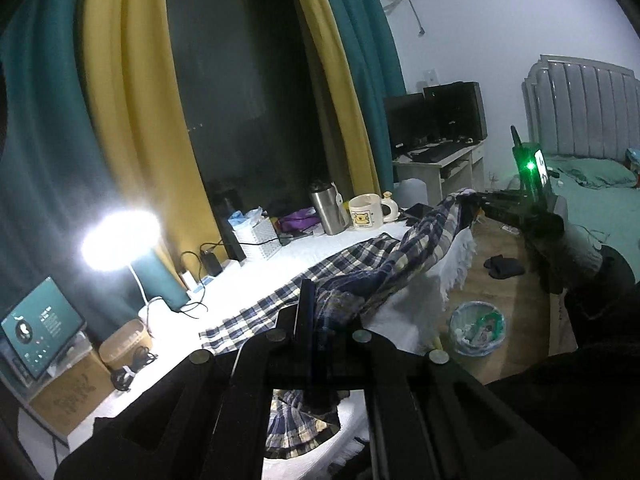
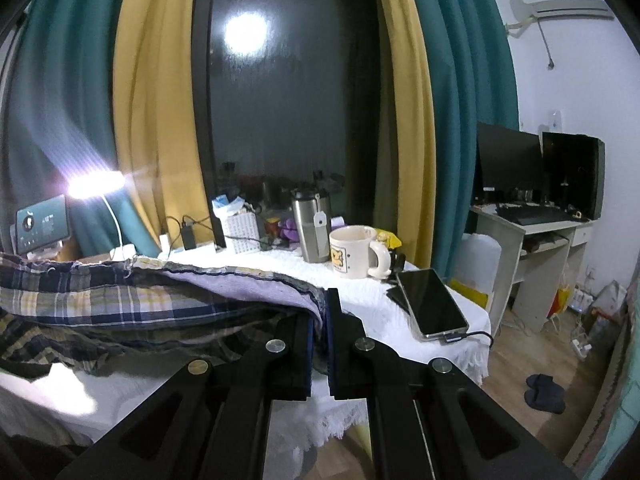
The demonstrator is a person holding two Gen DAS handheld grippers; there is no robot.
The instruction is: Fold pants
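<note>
Blue, white and yellow plaid pants (image 1: 360,264) lie across a white-covered table (image 1: 248,280), lifted at two places. My left gripper (image 1: 316,320) is shut on a bunched edge of the fabric near the table's front, and more plaid cloth hangs below its jaws. In the left wrist view my right gripper (image 1: 476,200) holds the far end of the pants above the table's right corner. The right wrist view shows that right gripper (image 2: 320,320) shut on the pants' waistband (image 2: 240,284), the cloth stretching away to the left.
A phone (image 2: 432,304) on a cable, a cream mug (image 2: 356,252) and a steel tumbler (image 2: 312,228) stand on the table's right part. A lit lamp (image 1: 120,240) and a small screen (image 1: 40,336) sit left. A bin (image 1: 476,328) and slippers (image 1: 504,266) are on the floor.
</note>
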